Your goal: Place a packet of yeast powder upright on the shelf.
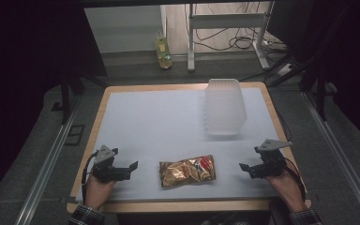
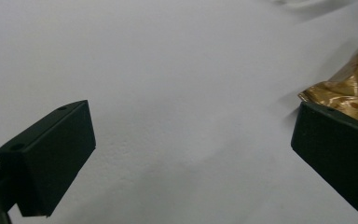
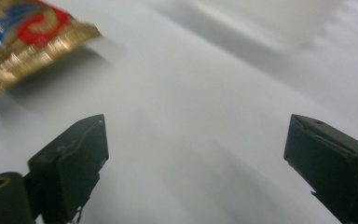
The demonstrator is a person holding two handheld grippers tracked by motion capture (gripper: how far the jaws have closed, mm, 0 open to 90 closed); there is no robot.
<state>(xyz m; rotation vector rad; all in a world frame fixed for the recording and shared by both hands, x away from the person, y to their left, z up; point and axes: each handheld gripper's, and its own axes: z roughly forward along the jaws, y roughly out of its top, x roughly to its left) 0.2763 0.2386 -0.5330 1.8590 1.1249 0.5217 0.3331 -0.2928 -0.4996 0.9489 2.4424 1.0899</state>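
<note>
1. We kept the left tool (image 1: 132, 166) and the right tool (image 1: 243, 167) low on either side of the snack bag (image 1: 187, 170), both with jaws wide apart and empty, ready to close in on it.
2. The bag lay flat near the tabletop's (image 1: 145, 122) front edge: crinkled gold foil with a red and blue mark, sealed ends.
3. A clear plastic tub (image 1: 224, 107) stood well behind it, likely the bag's destination.
</note>
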